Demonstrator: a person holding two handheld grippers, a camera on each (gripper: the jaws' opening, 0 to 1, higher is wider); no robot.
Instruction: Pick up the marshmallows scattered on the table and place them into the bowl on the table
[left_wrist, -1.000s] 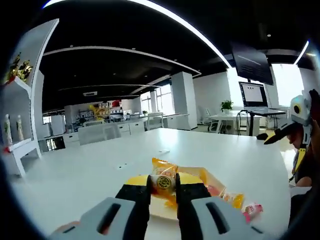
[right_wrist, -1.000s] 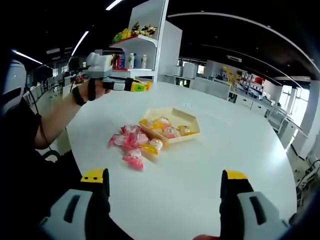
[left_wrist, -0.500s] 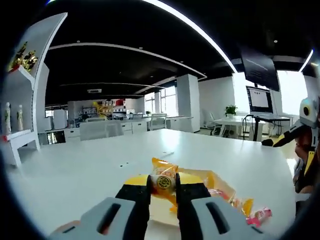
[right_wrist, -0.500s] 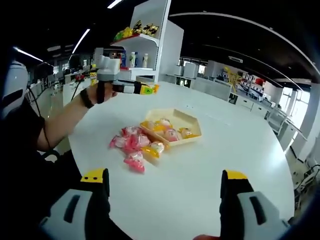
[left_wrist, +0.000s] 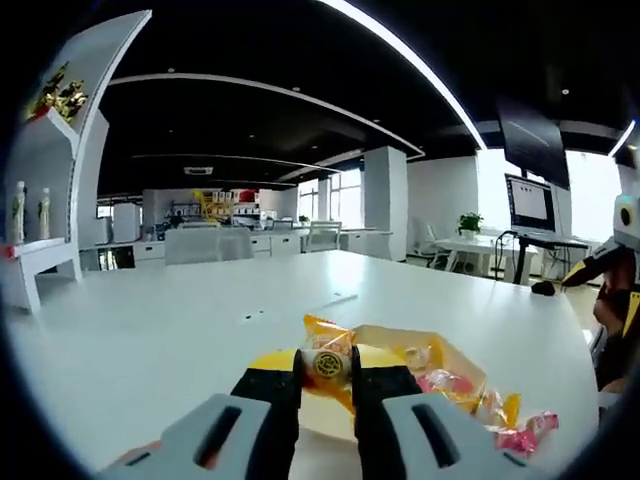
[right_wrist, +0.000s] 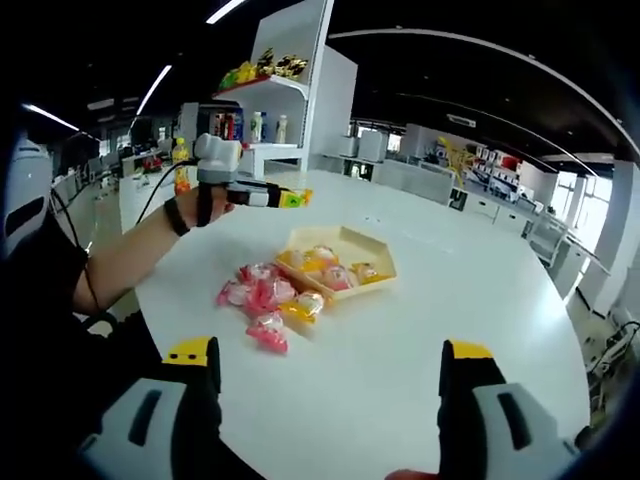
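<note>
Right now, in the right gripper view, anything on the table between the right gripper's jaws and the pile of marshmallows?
Nothing: bare white table runs from the open right gripper to the marshmallows beside the bowl.

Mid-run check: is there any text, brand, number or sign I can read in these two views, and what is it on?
None can be read.
Wrapped marshmallow in the left claw: round printed mark, too blurred.
Wrappers beside the bowl: print too small.
Shelf bottles: labels too small.
Monitor: screen content too small.
</note>
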